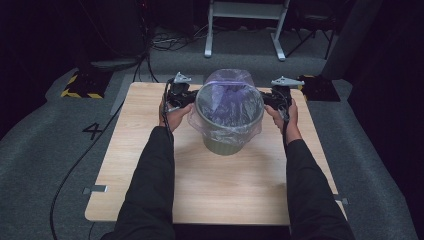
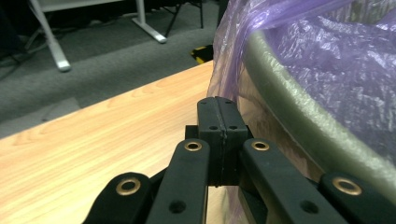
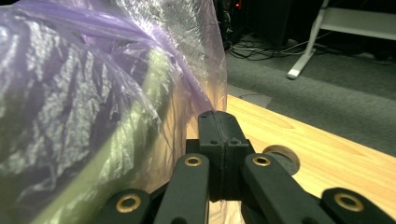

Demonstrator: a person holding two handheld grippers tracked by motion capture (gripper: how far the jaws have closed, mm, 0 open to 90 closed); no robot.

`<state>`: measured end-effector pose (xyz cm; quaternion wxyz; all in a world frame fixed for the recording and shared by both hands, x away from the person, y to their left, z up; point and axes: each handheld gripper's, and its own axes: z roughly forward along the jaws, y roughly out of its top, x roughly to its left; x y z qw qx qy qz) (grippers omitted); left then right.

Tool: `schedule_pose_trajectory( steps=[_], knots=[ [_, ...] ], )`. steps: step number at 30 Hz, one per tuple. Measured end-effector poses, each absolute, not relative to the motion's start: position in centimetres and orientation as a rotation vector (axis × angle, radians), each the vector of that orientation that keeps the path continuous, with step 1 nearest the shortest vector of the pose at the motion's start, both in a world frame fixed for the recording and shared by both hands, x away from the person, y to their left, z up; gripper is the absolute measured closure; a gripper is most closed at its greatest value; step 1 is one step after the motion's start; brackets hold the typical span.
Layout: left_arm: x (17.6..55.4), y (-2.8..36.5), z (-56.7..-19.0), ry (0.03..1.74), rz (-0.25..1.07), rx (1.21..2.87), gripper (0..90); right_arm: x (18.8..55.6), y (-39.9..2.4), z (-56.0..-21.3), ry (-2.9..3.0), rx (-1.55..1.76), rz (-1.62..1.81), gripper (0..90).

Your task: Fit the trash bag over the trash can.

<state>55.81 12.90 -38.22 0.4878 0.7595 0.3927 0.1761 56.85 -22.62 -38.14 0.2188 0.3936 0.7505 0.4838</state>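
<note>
2 grippers flank a lined bin point(image 1: 227, 131)
Left gripper point(image 2: 222, 122) and right gripper point(image 3: 222, 133) jaws pressed together beside purple bag point(image 1: 225, 97)

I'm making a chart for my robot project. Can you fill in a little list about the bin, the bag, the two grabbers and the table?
bin: green-grey waste bin, upright on the table
bag: clear purple bag lining the bin, edge folded over the rim
left gripper: jaws shut, beside the bin's left rim
right gripper: jaws shut, beside the bin's right rim
table: light wooden top
</note>
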Motion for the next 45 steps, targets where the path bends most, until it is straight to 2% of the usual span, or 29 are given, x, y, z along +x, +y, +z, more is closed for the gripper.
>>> schedule_pose_trajectory(
  steps=[19, 26, 33, 45],
  knots=[
    [54.4, 13.9, -39.3, 0.855, 0.264, 1.853, 90.0, 55.3, -23.4, -39.6, 2.234, 1.014, 1.488, 90.0],
    [54.6, 14.4, -39.2, 0.914, 0.32, 1.829, 90.0, 55.2, -24.0, -39.7, 2.204, 1.034, 1.507, 90.0],
    [55.6, 13.0, -39.6, 0.987, 0.385, 1.841, 89.9, 55.7, -24.1, -39.9, 2.063, 1.11, 1.502, 89.5],
    [56.6, 12.4, -40.5, 1.05, 0.311, 1.869, 89.9, 56.8, -23.6, -40.5, 2.075, 1.241, 1.419, 87.3]
  ],
)
